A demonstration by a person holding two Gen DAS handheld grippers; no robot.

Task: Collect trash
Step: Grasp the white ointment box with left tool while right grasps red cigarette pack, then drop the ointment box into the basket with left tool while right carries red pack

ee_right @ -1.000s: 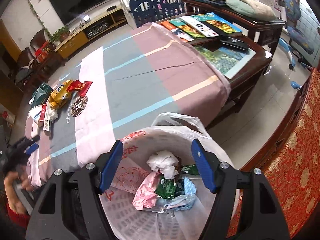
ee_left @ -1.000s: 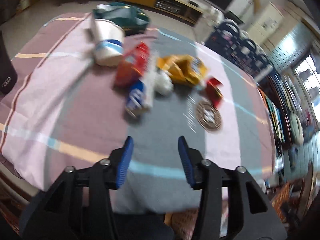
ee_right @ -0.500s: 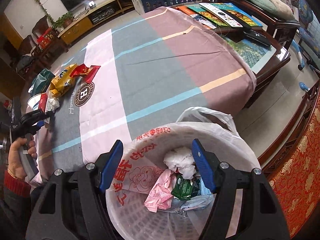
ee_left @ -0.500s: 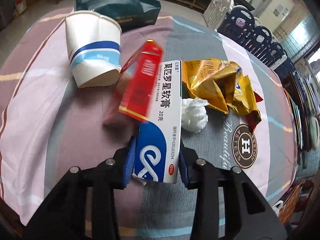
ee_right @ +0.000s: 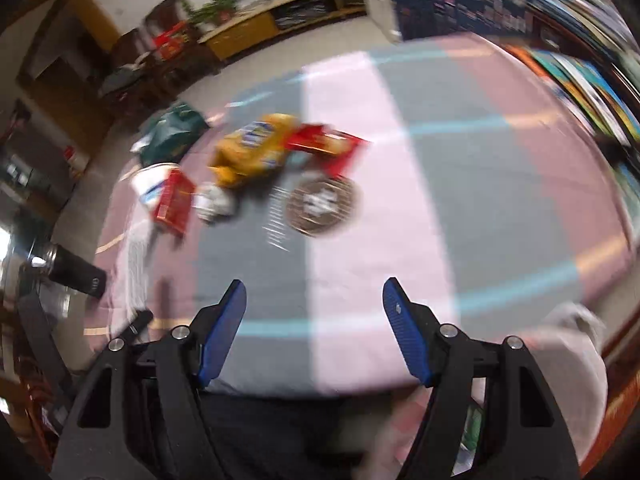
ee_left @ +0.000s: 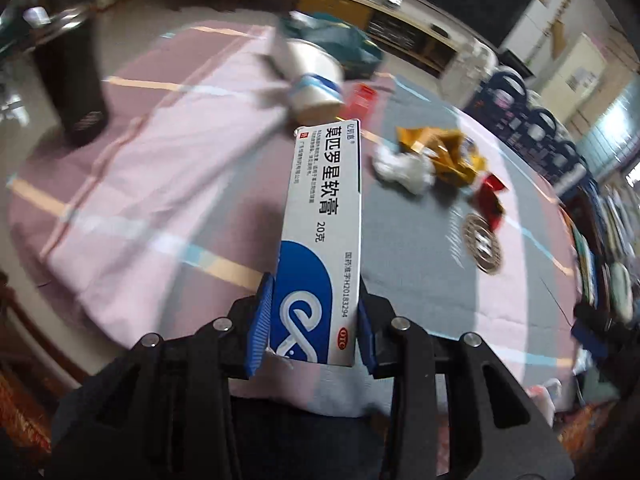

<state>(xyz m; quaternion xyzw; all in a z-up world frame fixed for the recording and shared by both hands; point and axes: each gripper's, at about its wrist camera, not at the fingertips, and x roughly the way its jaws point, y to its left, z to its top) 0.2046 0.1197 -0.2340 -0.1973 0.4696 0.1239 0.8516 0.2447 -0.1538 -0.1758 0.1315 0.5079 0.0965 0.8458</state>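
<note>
While its pads pinch the blue end of the carton (ee_left: 320, 240), the left gripper (ee_left: 314, 330) holds it above the cloth (ee_left: 168, 184); the right gripper (ee_right: 314, 332) gapes empty; cup (ee_left: 316, 80), tissue (ee_left: 402, 168) and wrappers (ee_right: 256, 148) lie beyond.

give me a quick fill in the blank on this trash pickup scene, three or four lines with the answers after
1. The left gripper is shut on a white and ____ ointment box.
2. The right gripper has its jaws apart and holds ____.
3. The crumpled white tissue lies right beside the ____ snack wrapper.
4. The paper cup on the striped cloth is white with a ____ band.

Missing words: blue; nothing; yellow; blue
</note>
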